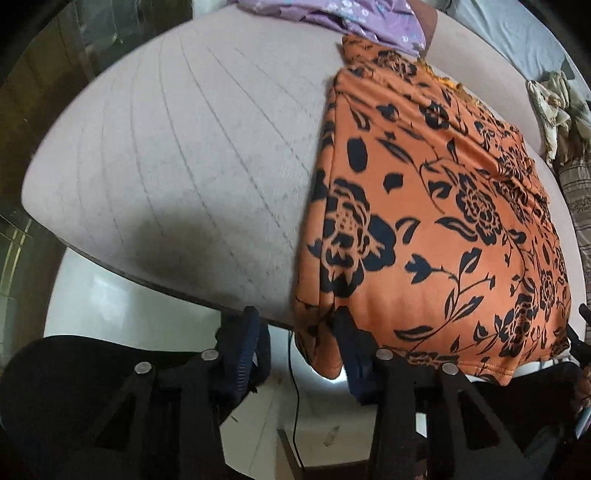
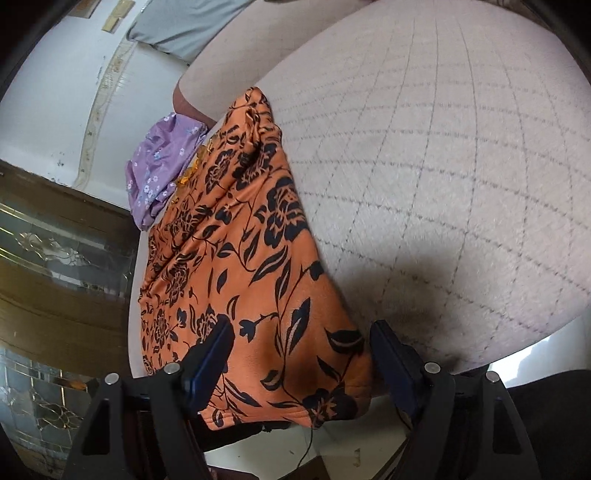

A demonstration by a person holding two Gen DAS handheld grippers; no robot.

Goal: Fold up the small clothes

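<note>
The orange garment with black flowers (image 1: 436,221) lay spread in a long folded strip on the quilted pale bed (image 1: 177,155), its near hem hanging over the bed's edge toward the cameras. In the right wrist view the same orange garment (image 2: 236,258) ran along the bed's left side, with the quilted bed (image 2: 443,166) open to its right.

The left hand-held gripper (image 1: 299,332) stood wide open at the bed's near edge. Its right finger touched or overlapped the garment's hanging left corner, while its left finger sat apart over bare bed; nothing was clamped. The right hand-held gripper (image 2: 301,343) was also wide open, its two fingers straddling the near hem, the cloth lying between them without being pinched.

At the far end of the orange garment, a purple flowered cloth (image 1: 354,22) lay touching it, seen too in the right view (image 2: 159,166). A grey pillow (image 2: 184,33) rested farther back. A crumpled pale cloth (image 1: 554,107) sat beyond the bed's right side.
</note>
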